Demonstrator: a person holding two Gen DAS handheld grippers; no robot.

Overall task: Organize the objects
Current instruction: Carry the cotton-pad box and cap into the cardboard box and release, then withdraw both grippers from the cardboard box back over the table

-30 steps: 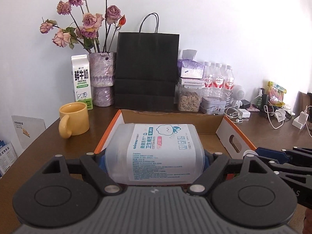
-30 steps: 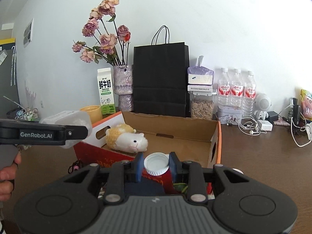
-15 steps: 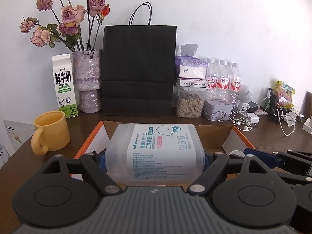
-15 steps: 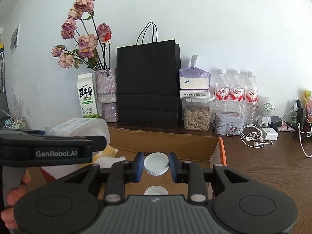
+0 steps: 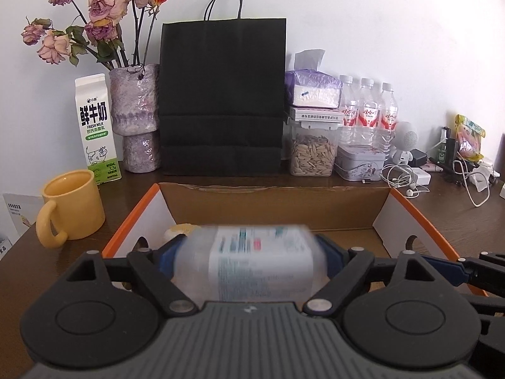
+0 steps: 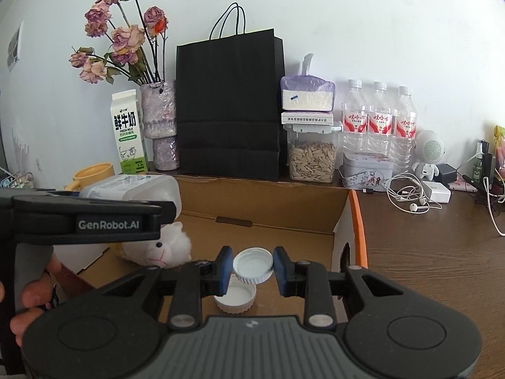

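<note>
Two grippers over the cardboard box [image 5: 274, 203]

Left gripper [image 5: 249, 254] spreading wide, jaws opening, blurred clear tub [image 5: 249, 262] between the blue pads and above the box floor; contact with the pads impossible to judge through the blur. Right gripper [image 6: 253, 267] narrow, pinching a white cap [image 6: 253, 265] edge-on between its pads. Second white cap [image 6: 235, 298] flat on the box floor at 7 o'clock of the held one. Plush lamb [image 6: 157, 249] at 9 o'clock, inside the box.
</note>
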